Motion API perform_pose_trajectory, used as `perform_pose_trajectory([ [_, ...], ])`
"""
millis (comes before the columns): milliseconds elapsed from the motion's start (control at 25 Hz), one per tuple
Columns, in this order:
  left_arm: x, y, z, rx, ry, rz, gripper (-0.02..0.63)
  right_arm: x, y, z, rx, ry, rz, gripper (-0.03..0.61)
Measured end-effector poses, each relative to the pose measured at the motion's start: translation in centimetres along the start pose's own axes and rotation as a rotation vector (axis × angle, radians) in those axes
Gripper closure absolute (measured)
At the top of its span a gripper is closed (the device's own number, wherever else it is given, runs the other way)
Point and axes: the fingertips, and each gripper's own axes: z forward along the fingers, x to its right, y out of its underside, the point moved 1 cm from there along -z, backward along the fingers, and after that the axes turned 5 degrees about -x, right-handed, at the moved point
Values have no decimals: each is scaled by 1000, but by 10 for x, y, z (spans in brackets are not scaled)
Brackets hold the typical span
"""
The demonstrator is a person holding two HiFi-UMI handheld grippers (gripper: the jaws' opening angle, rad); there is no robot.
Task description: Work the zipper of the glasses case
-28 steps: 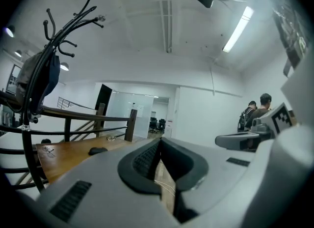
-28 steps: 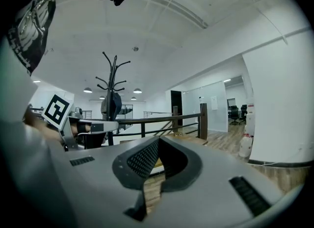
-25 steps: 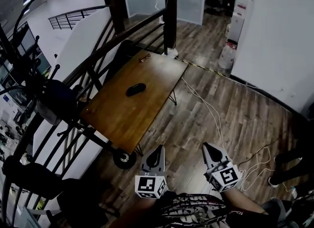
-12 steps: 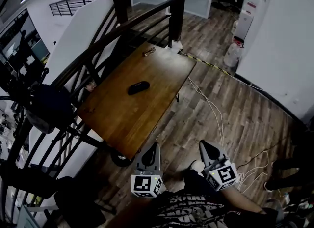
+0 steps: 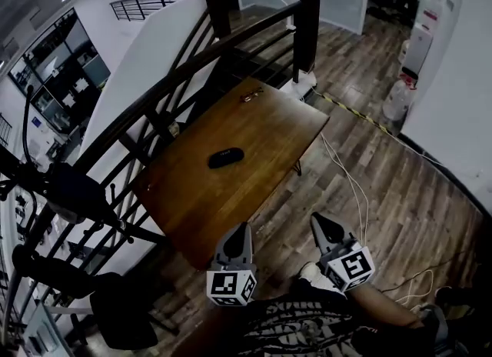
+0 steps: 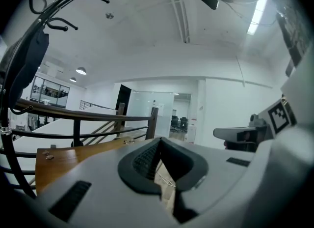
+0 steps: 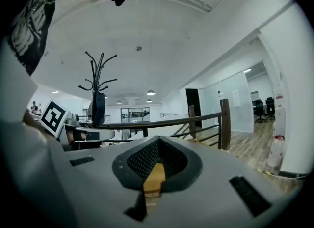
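A dark oval glasses case (image 5: 226,158) lies near the middle of the wooden table (image 5: 261,140) in the head view. My left gripper (image 5: 239,233) and right gripper (image 5: 318,222) are held close to my body, short of the table's near edge and well away from the case. Both are shut with nothing between their jaws. In the left gripper view my left gripper (image 6: 159,170) points level over the table (image 6: 59,160). In the right gripper view my right gripper (image 7: 153,168) also points level, and the case shows in neither gripper view.
A pair of glasses (image 5: 250,96) lies at the table's far end. A dark stair railing (image 5: 177,78) runs along the table's left side, with a coat stand (image 5: 58,190) at the left. Cables (image 5: 350,186) trail over the wooden floor at the right.
The view has shifted, so the table and case now sit further right and lower in the head view. Both grippers stay shut and keep their places near my body.
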Motion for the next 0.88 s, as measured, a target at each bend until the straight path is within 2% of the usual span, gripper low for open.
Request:
perform_pose_trajectory([
  [120,17,-11,27,11,-45,-12,606,29,-11,9,12,-62,1,586],
  [240,34,-22,44,24,-67,25,606,47,-17,16,13,-126,-5,586],
  [560,31,-32,56,-3,-177,50,606,78,-18,44,35,-209,62,588],
  [760,15,-20,69,-28,-229,4,606,83,-7,60,-13,-240,68,587],
  [880,6,-20,95,-34,-217,-30,606,96,7,72,-72,-241,67,587],
])
